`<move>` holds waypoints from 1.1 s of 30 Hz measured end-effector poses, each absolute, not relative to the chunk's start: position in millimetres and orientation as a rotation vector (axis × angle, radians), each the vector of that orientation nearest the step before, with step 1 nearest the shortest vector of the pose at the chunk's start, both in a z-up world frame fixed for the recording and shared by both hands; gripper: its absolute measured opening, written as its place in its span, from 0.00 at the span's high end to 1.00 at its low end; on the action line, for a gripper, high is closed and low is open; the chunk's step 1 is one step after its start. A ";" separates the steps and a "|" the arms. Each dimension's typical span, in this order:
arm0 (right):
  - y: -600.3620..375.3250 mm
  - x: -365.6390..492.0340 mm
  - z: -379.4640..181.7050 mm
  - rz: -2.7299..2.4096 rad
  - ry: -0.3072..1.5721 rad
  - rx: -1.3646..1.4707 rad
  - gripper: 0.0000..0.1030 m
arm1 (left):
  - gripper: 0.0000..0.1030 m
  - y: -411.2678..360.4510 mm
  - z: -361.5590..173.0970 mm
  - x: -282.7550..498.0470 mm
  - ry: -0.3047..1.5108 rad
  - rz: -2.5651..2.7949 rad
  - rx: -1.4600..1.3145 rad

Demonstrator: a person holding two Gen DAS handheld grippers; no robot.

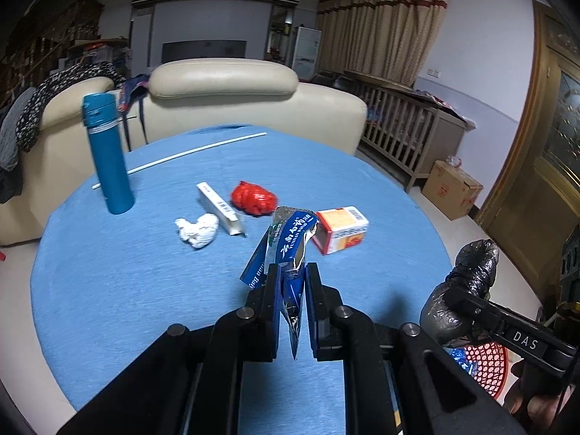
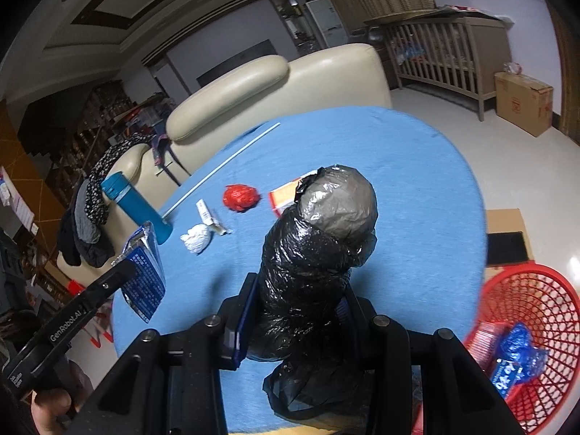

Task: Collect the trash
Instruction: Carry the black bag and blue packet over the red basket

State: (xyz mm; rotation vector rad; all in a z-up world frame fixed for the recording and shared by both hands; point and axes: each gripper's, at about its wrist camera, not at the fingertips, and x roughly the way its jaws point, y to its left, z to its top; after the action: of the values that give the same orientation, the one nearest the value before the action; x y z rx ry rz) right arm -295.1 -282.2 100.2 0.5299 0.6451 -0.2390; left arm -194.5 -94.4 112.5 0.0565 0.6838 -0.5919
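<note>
My left gripper point(image 1: 293, 272) is shut on a flattened blue and silver foil packet point(image 1: 286, 246) and holds it above the round blue table point(image 1: 108, 272). The packet also shows in the right wrist view point(image 2: 143, 272). My right gripper point(image 2: 301, 290) is shut on a black plastic bag bundle point(image 2: 319, 239), also seen in the left wrist view point(image 1: 464, 290). On the table lie a red crumpled wrapper point(image 1: 253, 197), a white paper wad point(image 1: 198, 229), a long white carton point(image 1: 219, 208) and an orange and white box point(image 1: 340, 228).
A red mesh basket point(image 2: 536, 326) stands on the floor right of the table, holding blue wrappers point(image 2: 518, 355). A teal bottle point(image 1: 107, 152) stands at the table's left. A white stick point(image 1: 181, 154) lies at the back. A cream sofa point(image 1: 224, 83) stands behind.
</note>
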 end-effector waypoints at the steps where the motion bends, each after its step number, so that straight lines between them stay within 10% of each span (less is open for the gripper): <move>1: -287.0 -299.5 99.1 -0.249 0.644 0.535 0.58 | 0.87 -99.5 112.4 -196.4 0.684 -0.601 0.063; 33: -427.4 -464.0 22.9 -0.584 0.788 0.662 0.58 | 0.87 -286.9 89.0 -314.8 0.717 -1.058 0.335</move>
State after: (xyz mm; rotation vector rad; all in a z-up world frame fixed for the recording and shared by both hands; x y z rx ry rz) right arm -464.0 -427.4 22.9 0.6616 0.7885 -0.5844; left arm -314.8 -286.9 89.0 0.3349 0.7169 -1.0577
